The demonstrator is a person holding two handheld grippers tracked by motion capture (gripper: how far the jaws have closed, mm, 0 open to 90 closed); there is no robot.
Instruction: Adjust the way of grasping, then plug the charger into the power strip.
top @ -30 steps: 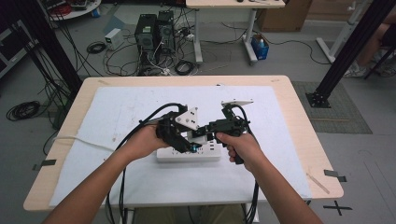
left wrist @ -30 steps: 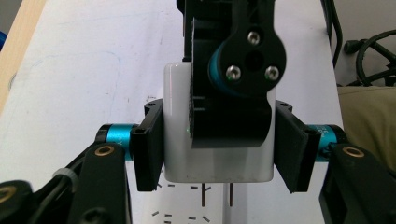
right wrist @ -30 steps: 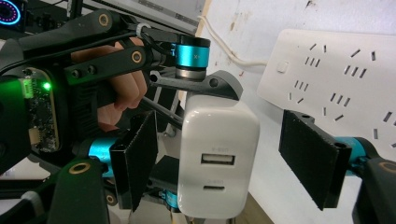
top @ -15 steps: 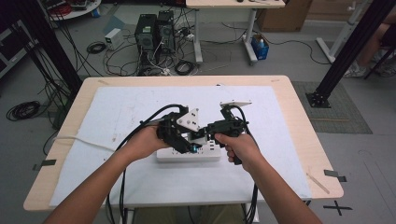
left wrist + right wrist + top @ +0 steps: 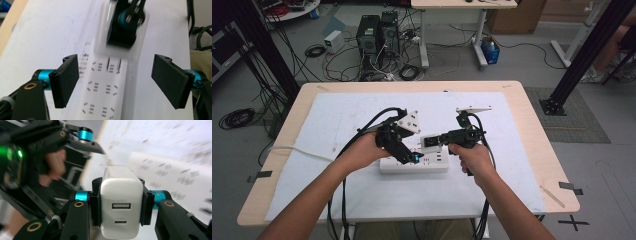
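Note:
A white USB charger (image 5: pixel 121 202) sits between the pads of my right gripper (image 5: pixel 121 206), ports facing the camera; these jaws have just been closing and now press on its sides. In the high view the charger (image 5: pixel 430 142) hangs just above a white power strip (image 5: pixel 414 165), with my right gripper (image 5: pixel 437 141) coming in from the right. My left gripper (image 5: pixel 117 81) has just been opening; its pads (image 5: pixel 66 80) stand wide apart over the power strip (image 5: pixel 105 95) with nothing between them. Beyond them the charger (image 5: pixel 122 27) is a blur.
A white sheet (image 5: pixel 337 115) covers most of the wooden table (image 5: pixel 532 115). Black cables (image 5: pixel 377 117) trail from both grippers toward the person. Computers and cable clutter (image 5: pixel 377 35) lie on the floor beyond the far edge.
My right gripper's jaws have closed on the charger. My left gripper's jaws have spread apart. Both hands stay about where they were.

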